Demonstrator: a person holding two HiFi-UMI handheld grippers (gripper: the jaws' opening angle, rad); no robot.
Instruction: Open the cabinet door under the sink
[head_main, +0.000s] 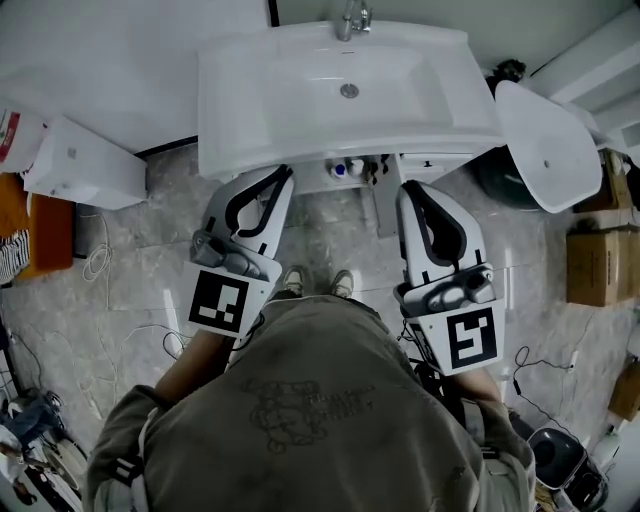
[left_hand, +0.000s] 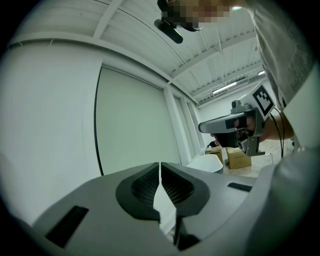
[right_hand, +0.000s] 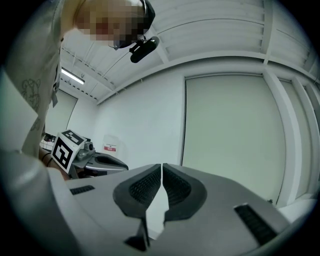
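Observation:
The white sink basin (head_main: 340, 85) fills the top of the head view and hides most of the cabinet (head_main: 352, 172) beneath it. Only a strip of the cabinet's front shows, with a small blue-capped bottle (head_main: 340, 170) in it. A narrow pale panel (head_main: 385, 208) juts from that front toward me; I cannot tell whether it is the door. My left gripper (head_main: 283, 177) points at the cabinet's left side, its jaws shut on nothing (left_hand: 160, 167). My right gripper (head_main: 408, 190) is level beside the panel, also shut and empty (right_hand: 162, 167).
A white toilet lid (head_main: 545, 145) stands right of the sink, with cardboard boxes (head_main: 600, 265) further right. A white box (head_main: 85, 165) sits at the left. Cables (head_main: 100, 260) trail over the marble floor. My shoes (head_main: 318, 283) are between the grippers.

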